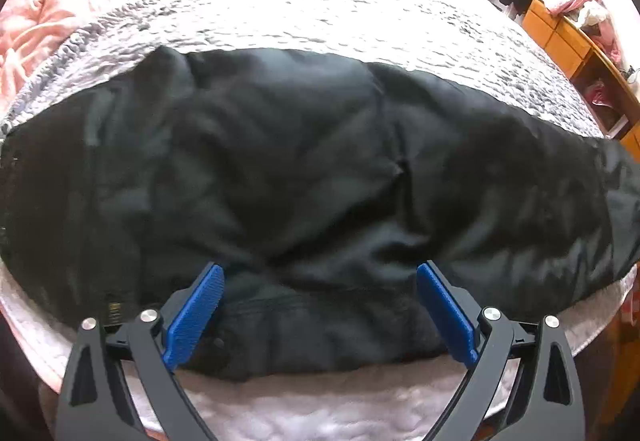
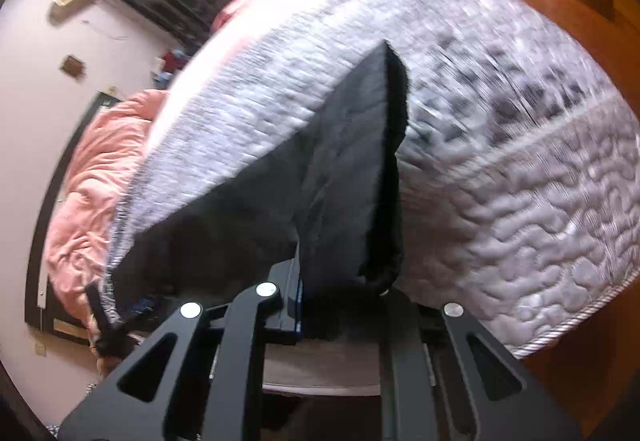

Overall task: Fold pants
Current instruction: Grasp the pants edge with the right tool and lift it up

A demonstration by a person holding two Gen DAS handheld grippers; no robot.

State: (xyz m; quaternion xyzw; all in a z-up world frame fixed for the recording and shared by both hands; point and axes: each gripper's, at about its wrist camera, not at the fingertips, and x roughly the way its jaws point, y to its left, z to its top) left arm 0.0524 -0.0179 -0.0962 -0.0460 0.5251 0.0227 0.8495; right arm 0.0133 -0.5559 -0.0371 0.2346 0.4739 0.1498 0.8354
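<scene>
Left wrist view shows the left gripper (image 1: 320, 301) with its blue pads spread wide above the near edge of the black pants (image 1: 304, 169), the cloth lying between and ahead of the jaws but not pinched; the pants stretch sideways across the grey bedspread (image 1: 320, 13), reaching far out to either side of this gripper. Right wrist view, which is blurred, shows the right gripper (image 2: 340, 305) closed tight on a fold of the pants (image 2: 352, 177), with the fabric hanging up off the bed directly ahead of its fingers while the rest trails down to its left onto the bedspread (image 2: 500, 145). The step in hand looks like carrying one end of the pants over to make a fold. To do it well, the right gripper should likely keep its pinch firm and hold the lifted edge taut so both layers travel together, while the left gripper would best close on or pin the near edge before the cloth drags, so the fold line stays straight.
</scene>
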